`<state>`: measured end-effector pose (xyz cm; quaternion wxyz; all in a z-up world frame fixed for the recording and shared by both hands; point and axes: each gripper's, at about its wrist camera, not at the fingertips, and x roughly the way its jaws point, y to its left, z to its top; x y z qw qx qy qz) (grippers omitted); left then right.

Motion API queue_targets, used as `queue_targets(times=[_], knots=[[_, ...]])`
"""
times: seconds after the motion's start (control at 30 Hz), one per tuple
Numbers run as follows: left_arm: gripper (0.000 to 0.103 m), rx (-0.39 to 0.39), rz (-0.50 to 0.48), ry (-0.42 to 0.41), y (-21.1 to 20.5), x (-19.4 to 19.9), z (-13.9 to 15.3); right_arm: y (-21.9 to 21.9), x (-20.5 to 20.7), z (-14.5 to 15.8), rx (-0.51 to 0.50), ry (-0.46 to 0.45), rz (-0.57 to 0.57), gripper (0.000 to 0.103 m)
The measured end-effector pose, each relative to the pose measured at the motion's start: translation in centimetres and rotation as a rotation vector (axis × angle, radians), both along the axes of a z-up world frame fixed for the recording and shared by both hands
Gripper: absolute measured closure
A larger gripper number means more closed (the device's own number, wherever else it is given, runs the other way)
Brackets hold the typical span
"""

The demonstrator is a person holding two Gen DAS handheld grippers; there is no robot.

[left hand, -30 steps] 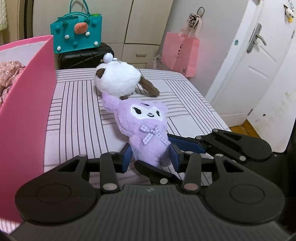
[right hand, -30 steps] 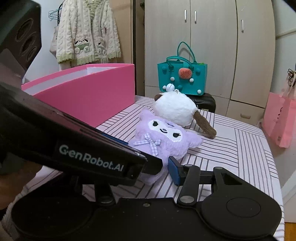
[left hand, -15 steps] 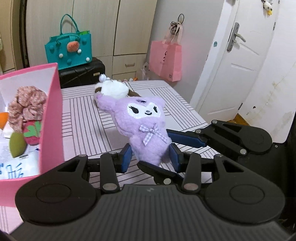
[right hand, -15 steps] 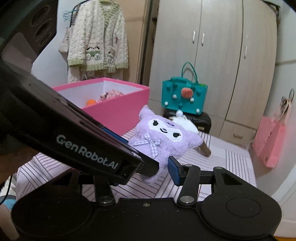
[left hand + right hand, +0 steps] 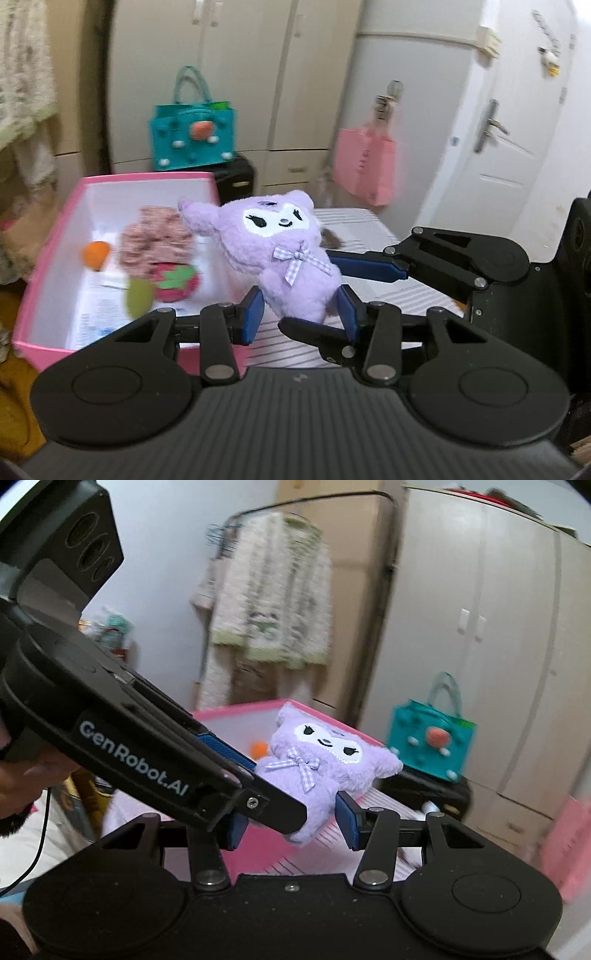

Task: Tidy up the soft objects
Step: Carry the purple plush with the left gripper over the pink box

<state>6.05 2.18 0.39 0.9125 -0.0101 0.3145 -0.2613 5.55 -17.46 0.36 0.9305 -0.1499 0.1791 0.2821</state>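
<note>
Both tongs, left (image 5: 299,308) and right (image 5: 291,825), clamp the plush's (image 5: 280,251) lower body from opposite sides. We carry it aloft just beside the box (image 5: 48,240), near its open rim. Travel level over the scrunchie (image 5: 155,243), lower, then release both grips together.

Bedroom, indoor light, frames motion-blurred. Beige wardrobe (image 5: 236,74) along the back wall, drawers at its base. White door (image 5: 517,147) with metal lever handle (image 5: 489,125) on the right. Pink paper bag (image 5: 364,166) hangs on the wall beside it. Teal tote bag (image 5: 192,136) sits on a black suitcase (image 5: 236,179). Cream knit cardigan (image 5: 269,602) on a hanger against the pale wall.
</note>
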Motion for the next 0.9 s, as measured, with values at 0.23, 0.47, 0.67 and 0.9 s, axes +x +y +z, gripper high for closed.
queue_targets(times=[0.23, 0.47, 0.67, 0.9], knots=[[0.061, 0.017, 0.062, 0.095, 5.6, 3.8, 0.8, 5.1, 3.6, 0.2, 0.025, 0.033, 0.148, 0.048], [0.061, 0.045, 0.126, 0.216, 9.0, 8.5, -0.4, 9.0, 9.0, -0.9, 0.096, 0.207, 0.231, 0.048], [0.061, 0.017, 0.17, 0.322, 10.4, 12.2, -3.0, 10.9, 13.2, -2.4, 0.127, 0.398, 0.227, 0.048], [0.062, 0.022, 0.184, 0.377, 10.9, 12.6, -4.1, 11.7, 15.3, -4.3, 0.132, 0.573, 0.247, 0.048]])
